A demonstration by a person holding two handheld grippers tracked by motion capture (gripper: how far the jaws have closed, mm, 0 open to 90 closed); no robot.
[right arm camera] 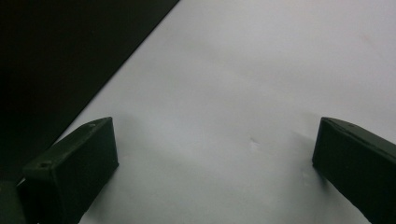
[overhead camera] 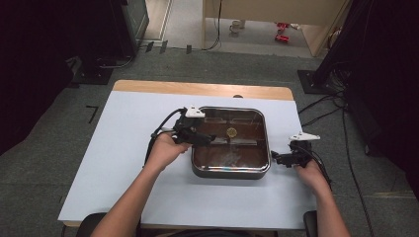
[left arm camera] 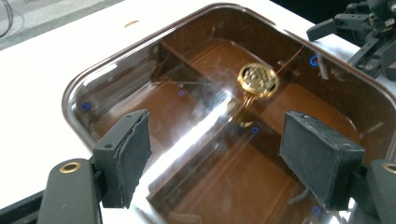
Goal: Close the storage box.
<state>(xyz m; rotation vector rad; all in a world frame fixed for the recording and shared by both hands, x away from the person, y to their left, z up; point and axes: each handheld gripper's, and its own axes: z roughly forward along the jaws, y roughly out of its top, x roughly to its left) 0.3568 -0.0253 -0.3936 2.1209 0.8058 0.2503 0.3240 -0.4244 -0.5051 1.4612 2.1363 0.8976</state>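
Fingers (left arm camera: 126,154) wide — gold coin (left arm camera: 258,79) lies beyond them.

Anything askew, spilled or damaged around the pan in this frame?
Nothing stands out. The square pan sits level on the white table, its glass lid with the gold knob seated inside the rim. No spill shows. The lid's streaks look like glare.
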